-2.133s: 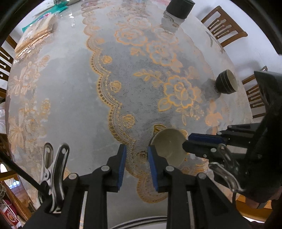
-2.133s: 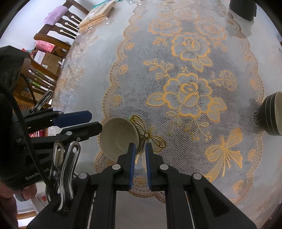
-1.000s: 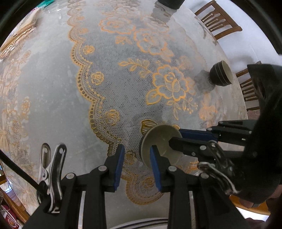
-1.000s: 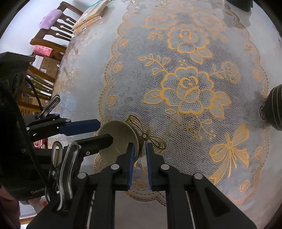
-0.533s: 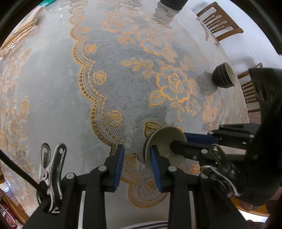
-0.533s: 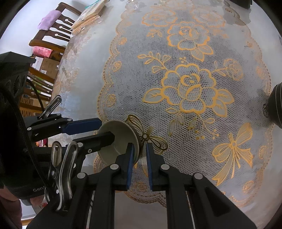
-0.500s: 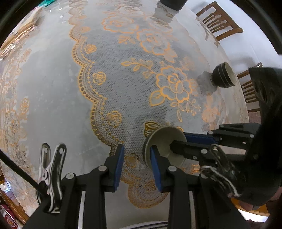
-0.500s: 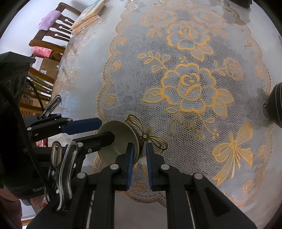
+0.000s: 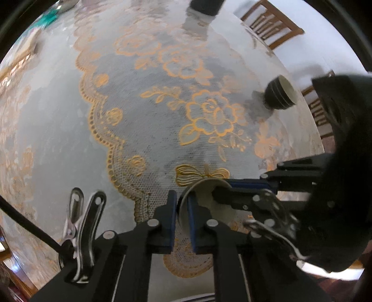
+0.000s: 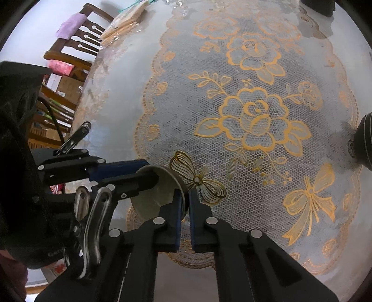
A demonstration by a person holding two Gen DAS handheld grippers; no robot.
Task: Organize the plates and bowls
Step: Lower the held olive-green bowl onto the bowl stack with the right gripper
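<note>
Left gripper (image 9: 181, 208) has just pinched down on the beige bowl (image 9: 209, 199), its rim now between the pads. The right gripper (image 10: 184, 204) clamps the opposite rim. The bowl looks empty and sits tilted by the lace runner's (image 10: 255, 116) near edge; dark stacked bowls (image 9: 280, 96) stand far off it.

The middle of the bench (image 10: 255, 116) was wide and bare. A stack of dark bowls (image 9: 280, 96) stood far right, a dark pot (image 9: 205, 7) at the far edge, chairs (image 9: 272, 23) around.
</note>
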